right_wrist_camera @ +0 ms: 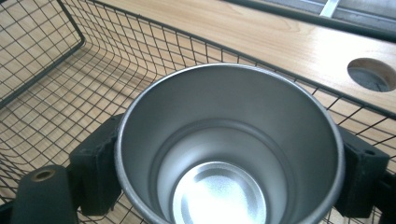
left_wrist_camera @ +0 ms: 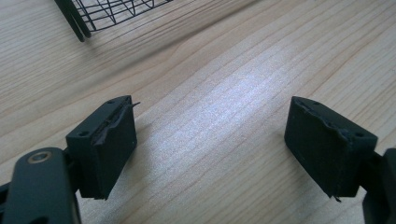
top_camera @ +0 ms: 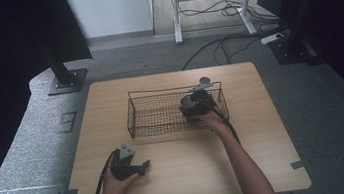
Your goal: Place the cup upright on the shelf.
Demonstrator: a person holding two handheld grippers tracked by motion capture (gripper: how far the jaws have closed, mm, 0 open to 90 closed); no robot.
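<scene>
Right gripper [right_wrist_camera: 224,177] clamps steel cup [right_wrist_camera: 229,154] — upright, mouth up — inside wire basket [top_camera: 134,113]; left gripper [left_wrist_camera: 210,149] gapes.

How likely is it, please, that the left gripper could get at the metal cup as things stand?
Probably not: the right gripper has its jaws around the metal cup inside the wire basket.
</scene>
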